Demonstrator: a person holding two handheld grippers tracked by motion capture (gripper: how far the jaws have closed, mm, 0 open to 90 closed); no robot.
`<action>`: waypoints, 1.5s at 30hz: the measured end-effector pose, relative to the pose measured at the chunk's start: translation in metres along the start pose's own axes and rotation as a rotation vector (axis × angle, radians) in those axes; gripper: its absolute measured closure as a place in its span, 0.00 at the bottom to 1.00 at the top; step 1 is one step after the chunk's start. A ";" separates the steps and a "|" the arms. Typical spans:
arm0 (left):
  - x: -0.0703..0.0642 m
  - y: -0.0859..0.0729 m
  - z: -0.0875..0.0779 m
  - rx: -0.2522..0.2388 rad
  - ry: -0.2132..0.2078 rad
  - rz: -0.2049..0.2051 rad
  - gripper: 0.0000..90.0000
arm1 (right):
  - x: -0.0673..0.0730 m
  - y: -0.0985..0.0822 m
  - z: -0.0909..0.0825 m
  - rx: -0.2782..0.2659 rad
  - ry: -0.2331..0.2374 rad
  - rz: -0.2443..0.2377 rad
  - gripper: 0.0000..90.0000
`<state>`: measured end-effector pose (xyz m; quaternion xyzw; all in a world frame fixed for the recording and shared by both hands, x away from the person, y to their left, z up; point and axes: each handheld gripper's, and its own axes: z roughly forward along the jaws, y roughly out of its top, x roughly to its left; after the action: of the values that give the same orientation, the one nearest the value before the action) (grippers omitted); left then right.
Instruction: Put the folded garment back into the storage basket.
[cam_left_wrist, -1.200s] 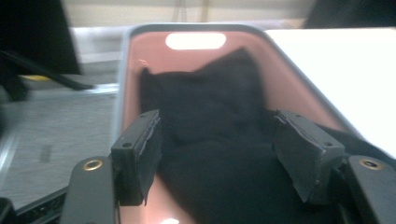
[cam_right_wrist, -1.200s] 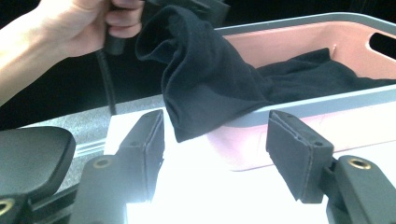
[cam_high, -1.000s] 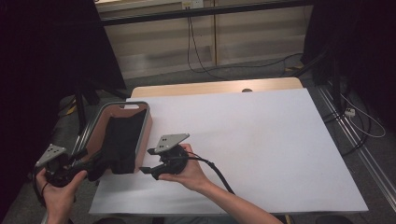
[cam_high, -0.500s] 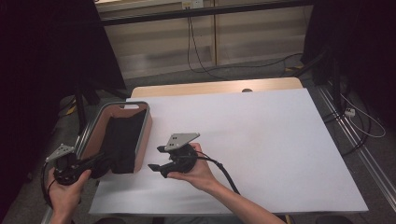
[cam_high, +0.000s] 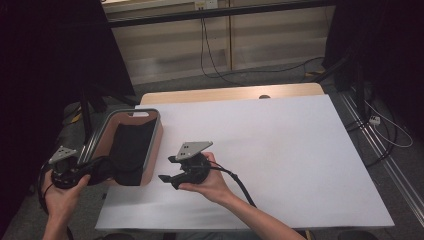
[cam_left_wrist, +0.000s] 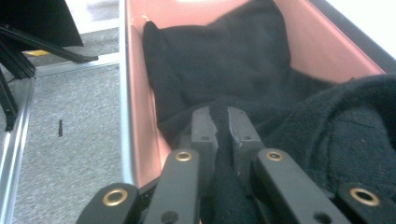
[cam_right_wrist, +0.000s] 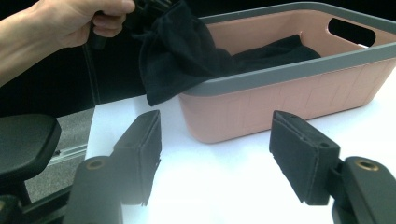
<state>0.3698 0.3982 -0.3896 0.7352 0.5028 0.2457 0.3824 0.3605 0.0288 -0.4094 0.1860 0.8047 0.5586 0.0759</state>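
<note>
Black cloth (cam_left_wrist: 261, 84) is the thing I am working with, and it lies inside the pink basket (cam_high: 154, 150) at the left edge of the white table (cam_high: 280, 150), with one soft corner hanging over the grey rim nearest to me. My left gripper (cam_left_wrist: 218, 122) has just been closing, and now its two fingers are pinched tight on a fold of that cloth, as the left gripper view shows, with the dark cloth squeezed between them. I hold it by this near corner because, I think, that is the easy bit to grab, and from there the cloth can be pulled up and out over the low wall. The basket keeps the cloth in one place, so it cannot slide away while I tug. My right gripper (cam_right_wrist: 224, 154) waits just beside the basket, low over the table, with its fingers wide apart and nothing between them. I think it stays close so it can help catch the cloth or steady the basket. I cannot see any words, names or labels on the cloth, the basket or the table.
</note>
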 end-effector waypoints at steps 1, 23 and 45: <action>0.001 0.002 0.000 0.000 0.006 0.013 0.93 | 0.000 0.000 0.000 -0.001 0.000 0.000 0.38; -0.015 0.006 -0.023 -0.162 -0.057 0.039 0.53 | -0.003 0.001 -0.005 -0.009 -0.008 0.004 0.38; -0.086 -0.010 -0.002 -0.063 -0.197 0.178 0.46 | -0.004 0.000 -0.012 -0.025 -0.017 0.003 0.38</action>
<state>0.3309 0.3209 -0.3949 0.7852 0.3876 0.2209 0.4294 0.3601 0.0168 -0.4049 0.1910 0.7966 0.5673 0.0840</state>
